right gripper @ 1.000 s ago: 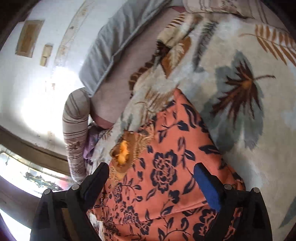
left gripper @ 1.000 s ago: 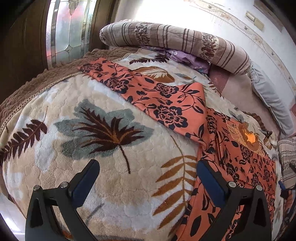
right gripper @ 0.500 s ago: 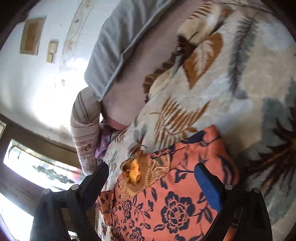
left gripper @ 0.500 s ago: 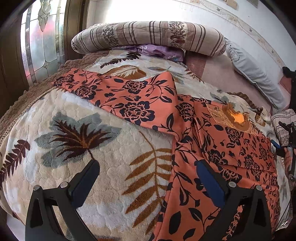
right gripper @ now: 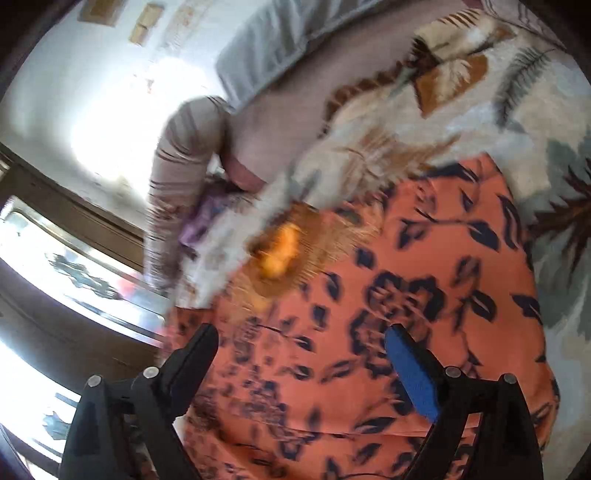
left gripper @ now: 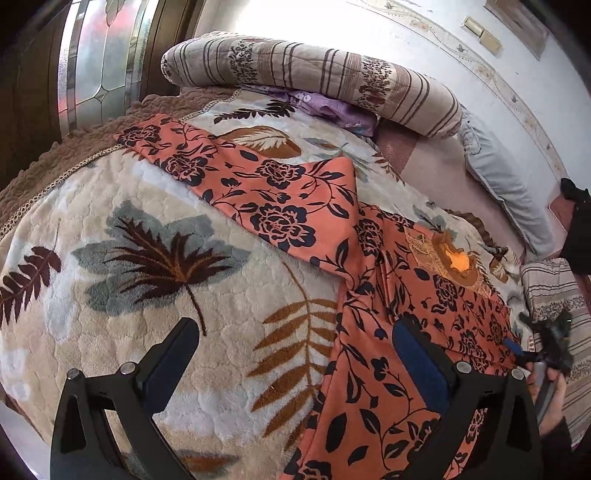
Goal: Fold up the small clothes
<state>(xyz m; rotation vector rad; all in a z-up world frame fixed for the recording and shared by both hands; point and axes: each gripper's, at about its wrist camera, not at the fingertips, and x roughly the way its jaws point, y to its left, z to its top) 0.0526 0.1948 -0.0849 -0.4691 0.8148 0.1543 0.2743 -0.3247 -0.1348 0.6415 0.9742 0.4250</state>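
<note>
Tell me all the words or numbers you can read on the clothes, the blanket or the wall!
There are none to read.
The orange flowered garment shows only flowers and a gold patch, with no letters.
The leaf blanket shows only leaves.
The striped pillow shows only stripes and flower bands.
The small plates on the wall look blank; any marks are too small to tell.

Leaf-patterned plush blanket over a bed, striped bolster against sunlit white wall, leaded-glass window alongside.
</note>
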